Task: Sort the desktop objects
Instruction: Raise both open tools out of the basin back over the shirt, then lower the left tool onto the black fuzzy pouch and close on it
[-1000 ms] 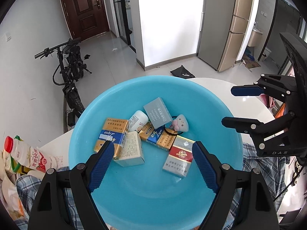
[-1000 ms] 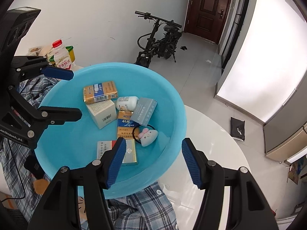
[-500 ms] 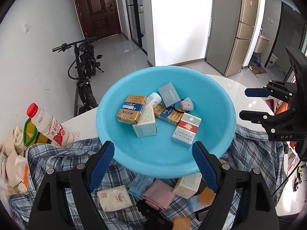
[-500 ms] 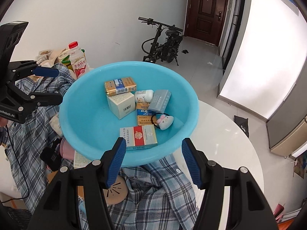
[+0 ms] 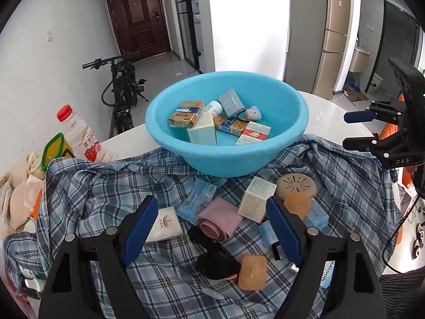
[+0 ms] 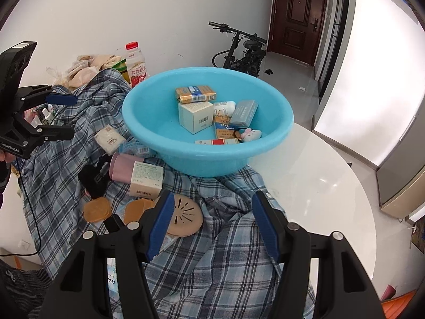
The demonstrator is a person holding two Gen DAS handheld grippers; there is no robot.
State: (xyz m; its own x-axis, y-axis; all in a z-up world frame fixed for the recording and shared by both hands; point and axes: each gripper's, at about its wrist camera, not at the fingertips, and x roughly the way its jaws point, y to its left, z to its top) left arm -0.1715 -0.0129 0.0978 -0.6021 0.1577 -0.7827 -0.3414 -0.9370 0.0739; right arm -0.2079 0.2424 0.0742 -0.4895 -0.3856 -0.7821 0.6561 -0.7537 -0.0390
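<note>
blue basin (image 5: 265, 156) blocks the far side; bare white table (image 6: 313, 186) right lies open.

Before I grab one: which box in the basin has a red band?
The flat pack at the basin's near edge: white with a red band; the others are gold-blue, grey or plain pale.

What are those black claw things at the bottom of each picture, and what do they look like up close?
They are two hand-held grippers. The left gripper and right gripper each have a black angular frame with silver bolts and two fingers faced with ridged blue pads. Seen from the side, one body bears white lettering, "DAS" on the right, "GenRobot.AI" on the left. A thin black cable hangs from the left one.
</note>
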